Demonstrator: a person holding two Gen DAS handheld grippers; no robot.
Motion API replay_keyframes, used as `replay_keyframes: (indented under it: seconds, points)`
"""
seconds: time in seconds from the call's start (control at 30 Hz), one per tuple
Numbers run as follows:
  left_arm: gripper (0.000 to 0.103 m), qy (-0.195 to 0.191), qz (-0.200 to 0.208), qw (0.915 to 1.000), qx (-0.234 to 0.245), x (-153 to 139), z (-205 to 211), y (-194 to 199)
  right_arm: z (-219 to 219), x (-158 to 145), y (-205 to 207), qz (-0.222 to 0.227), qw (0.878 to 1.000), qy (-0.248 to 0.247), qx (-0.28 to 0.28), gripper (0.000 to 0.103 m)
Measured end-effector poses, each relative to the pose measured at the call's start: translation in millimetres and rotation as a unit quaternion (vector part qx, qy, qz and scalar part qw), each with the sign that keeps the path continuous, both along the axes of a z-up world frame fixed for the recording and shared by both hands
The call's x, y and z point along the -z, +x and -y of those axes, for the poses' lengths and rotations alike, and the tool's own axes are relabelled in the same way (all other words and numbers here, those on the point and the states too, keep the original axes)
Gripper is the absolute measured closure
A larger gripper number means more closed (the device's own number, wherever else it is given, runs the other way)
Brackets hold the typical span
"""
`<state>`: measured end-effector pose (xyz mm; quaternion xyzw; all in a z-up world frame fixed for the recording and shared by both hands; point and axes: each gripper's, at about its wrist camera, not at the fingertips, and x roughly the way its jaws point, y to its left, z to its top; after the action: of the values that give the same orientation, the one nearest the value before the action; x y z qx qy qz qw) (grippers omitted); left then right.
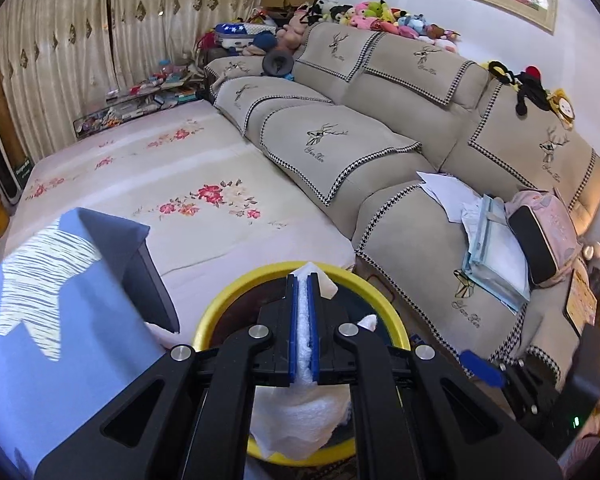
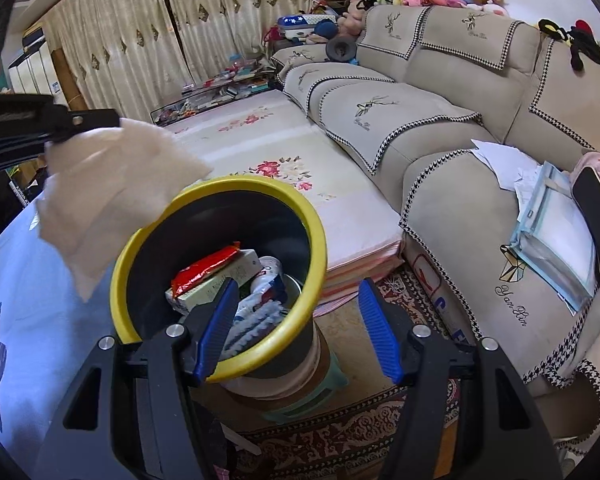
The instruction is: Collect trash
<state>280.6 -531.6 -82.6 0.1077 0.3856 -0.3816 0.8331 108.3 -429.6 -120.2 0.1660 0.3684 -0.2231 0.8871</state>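
Wrist views — close above bin [image 2: 220,264]

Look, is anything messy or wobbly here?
Yes. The yellow-rimmed bin stands tilted on a stack of things atop a small green stool, so it looks wobbly. Loose papers lie scattered on the sofa.

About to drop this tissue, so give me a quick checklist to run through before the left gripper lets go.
1. Tissue clamped in left gripper: ok.
2. Tissue fully over the yellow-rimmed bin: cannot tell; in the right wrist view it hangs at the rim's edge.
3. Bin mouth unblocked: ok.
4. Room in bin above the red wrapper and box: ok.
5. Right gripper open, empty: ok.
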Motion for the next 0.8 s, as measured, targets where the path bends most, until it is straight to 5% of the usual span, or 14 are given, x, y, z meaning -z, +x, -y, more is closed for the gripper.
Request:
replay_keyframes:
  seconds: [0.1,0.17,0.23,0.5,0.67,0.8]
  points:
    - [0.086,0.007,-0.010,0.9998,-0.015,16,14,8,1,0,0,0.002,1.000,0.000,-0.001,0.044]
    - [0.051,0.010,-0.013,0.9996,-0.022,26,16,10,3,0,-1,0.003,1.000,0.001,-0.001,0.044]
    - [0.033,0.007,-0.017,0.9993,-0.033,32,16,14,3,-1,-1,0.004,1.000,0.001,0.000,0.044]
    - [0.027,-0.032,-0.003,0.9978,-0.058,5,-33,7,-6,-5,-11,0.002,1.000,-0.008,-0.002,0.044]
    - [0.005,-0.056,0.072,0.9892,-0.115,-43,-129,-30,-25,-11,-17,0.001,1.000,-0.014,-0.013,0.043]
    - [0.005,-0.045,0.139,0.9756,-0.164,-70,-216,-69,-55,-24,-19,0.013,0.999,-0.020,-0.035,0.039]
